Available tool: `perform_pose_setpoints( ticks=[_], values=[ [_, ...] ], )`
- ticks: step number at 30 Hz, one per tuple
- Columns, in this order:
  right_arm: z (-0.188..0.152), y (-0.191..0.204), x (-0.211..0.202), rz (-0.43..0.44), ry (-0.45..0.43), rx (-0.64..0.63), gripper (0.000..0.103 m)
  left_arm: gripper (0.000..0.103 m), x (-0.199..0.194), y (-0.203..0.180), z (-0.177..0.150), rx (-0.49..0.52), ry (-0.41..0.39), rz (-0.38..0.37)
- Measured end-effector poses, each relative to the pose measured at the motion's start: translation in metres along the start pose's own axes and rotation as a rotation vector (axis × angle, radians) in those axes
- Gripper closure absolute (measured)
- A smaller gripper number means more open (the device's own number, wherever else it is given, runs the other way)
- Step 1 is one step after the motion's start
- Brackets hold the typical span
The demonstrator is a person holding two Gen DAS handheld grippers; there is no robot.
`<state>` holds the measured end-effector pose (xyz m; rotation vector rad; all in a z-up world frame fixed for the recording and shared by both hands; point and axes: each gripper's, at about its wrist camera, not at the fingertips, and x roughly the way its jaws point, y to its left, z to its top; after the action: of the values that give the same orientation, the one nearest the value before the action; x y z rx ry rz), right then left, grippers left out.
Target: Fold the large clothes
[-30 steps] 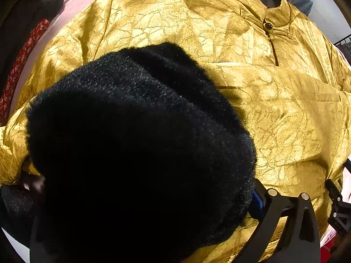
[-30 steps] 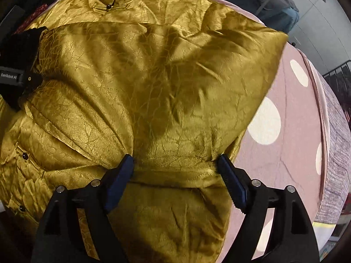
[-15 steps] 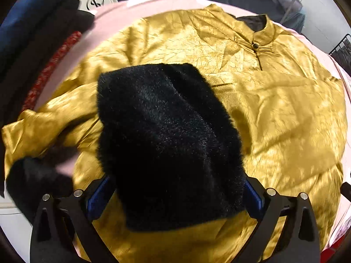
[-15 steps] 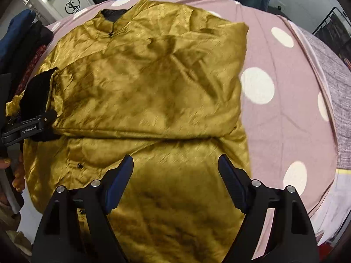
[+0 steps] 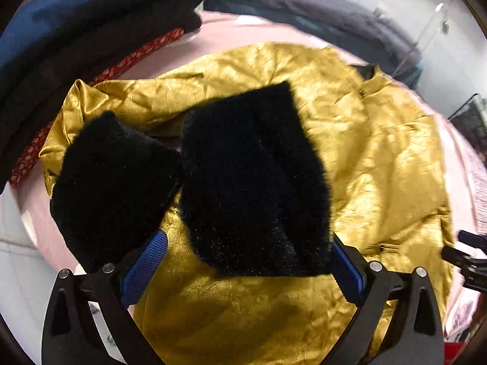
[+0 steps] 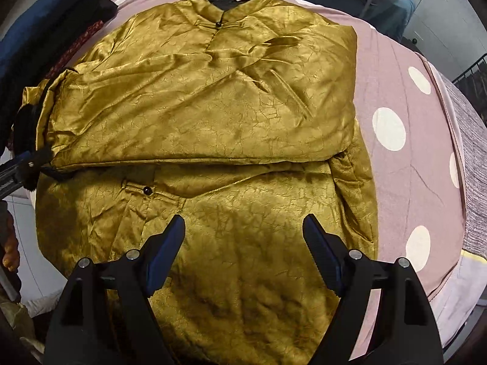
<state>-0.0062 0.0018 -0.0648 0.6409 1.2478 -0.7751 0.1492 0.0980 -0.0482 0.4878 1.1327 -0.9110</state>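
Gold jacket [image 6: 207,115]: padded, slick satin, slides easily. Left gripper [image 5: 249,261] pinching black fur cuff [image 5: 252,182]; right gripper [image 6: 243,243] spread, empty. Take hold at near hem.

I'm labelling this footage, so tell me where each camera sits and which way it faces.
Left wrist: sits on the left gripper, looking steeply down at the black furry cuff between its fingers.
Right wrist: sits on the open right gripper, looking down over the bed.
Shared: the gold satin jacket on the pink dotted bedsheet.
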Motion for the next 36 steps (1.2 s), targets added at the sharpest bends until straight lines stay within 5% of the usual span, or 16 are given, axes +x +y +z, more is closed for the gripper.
perform_pose_setpoints(
  ticks=[4,9,13,20,25,32,34,36],
  values=[
    [0.003,0.007,0.002,0.003,-0.002,0.002,0.024,0.006,-0.008,0.004,0.008,0.004,-0.02,-0.176],
    [0.013,0.013,0.002,-0.007,-0.019,0.023,0.024,0.006,0.002,-0.014,0.033,0.055,-0.032,-0.208],
    [0.02,0.017,-0.001,-0.009,-0.034,0.027,0.024,0.006,-0.013,-0.004,0.043,-0.016,-0.095,-0.201],
    [0.017,0.02,0.012,-0.027,0.002,0.015,0.024,0.006,-0.027,0.08,0.007,-0.249,-0.108,0.126],
    [0.017,0.024,0.019,-0.019,0.023,0.024,0.024,0.006,-0.032,0.087,-0.015,-0.138,-0.108,0.226],
    [0.022,0.042,0.015,-0.013,0.01,-0.036,0.024,0.007,0.011,0.063,-0.021,0.01,-0.021,0.358],
    [0.022,0.045,0.013,-0.022,0.004,-0.056,0.024,0.027,0.023,0.076,-0.012,-0.012,0.005,0.439],
    [0.02,0.046,0.011,-0.028,-0.001,-0.069,0.024,0.049,0.018,0.1,-0.002,-0.1,0.005,0.439]
  ],
)
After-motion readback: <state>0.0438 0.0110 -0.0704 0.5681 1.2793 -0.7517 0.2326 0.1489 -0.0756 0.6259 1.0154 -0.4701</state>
